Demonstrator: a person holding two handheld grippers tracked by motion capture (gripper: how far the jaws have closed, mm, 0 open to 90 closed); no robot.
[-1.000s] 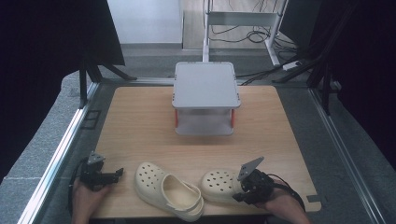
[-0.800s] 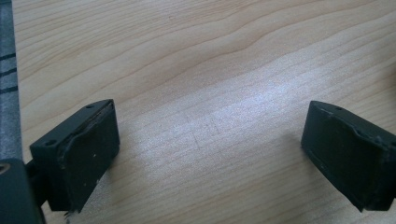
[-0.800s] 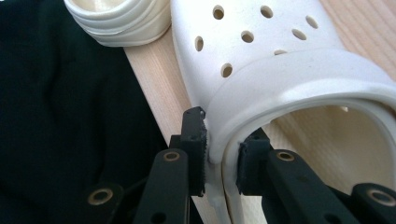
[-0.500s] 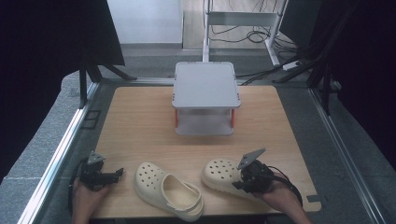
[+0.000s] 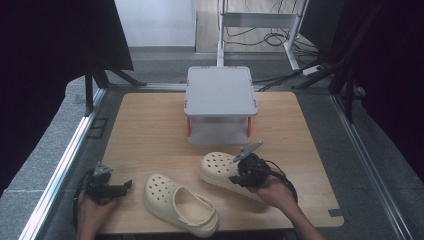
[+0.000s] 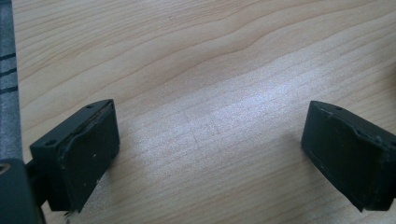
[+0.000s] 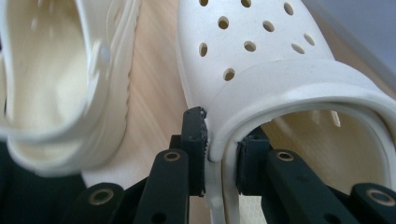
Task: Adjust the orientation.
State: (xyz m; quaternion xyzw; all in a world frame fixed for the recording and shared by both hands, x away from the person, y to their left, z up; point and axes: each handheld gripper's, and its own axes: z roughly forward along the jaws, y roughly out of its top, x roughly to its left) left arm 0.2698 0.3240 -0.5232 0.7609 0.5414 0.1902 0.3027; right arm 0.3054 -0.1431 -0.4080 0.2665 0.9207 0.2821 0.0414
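Observation:
Two cream clogs with holes in their toes are over the wooden table [image 5: 150,135]. One clog [image 5: 180,203] lies near the front edge. The other clog [image 5: 218,167] [image 7: 261,60] is held by my right gripper [image 5: 241,176] [image 7: 220,161], whose jaws are shut on the clog's side wall at the foot opening. The lying clog [image 7: 51,70] appears blurred at the left of the right gripper view. My left gripper [image 5: 120,187] [image 6: 208,154] rests at the front left corner, jaws wide open over bare wood with nothing between them.
A grey two-level stand [image 5: 220,100] with red posts sits at the back middle of the table, just beyond the held clog. Metal rails [image 5: 65,165] run along the table's sides. Cables [image 5: 260,35] lie on the floor beyond.
My right gripper has carried the held clog forward and up toward the grey stand. The left gripper and the other clog have stayed put.

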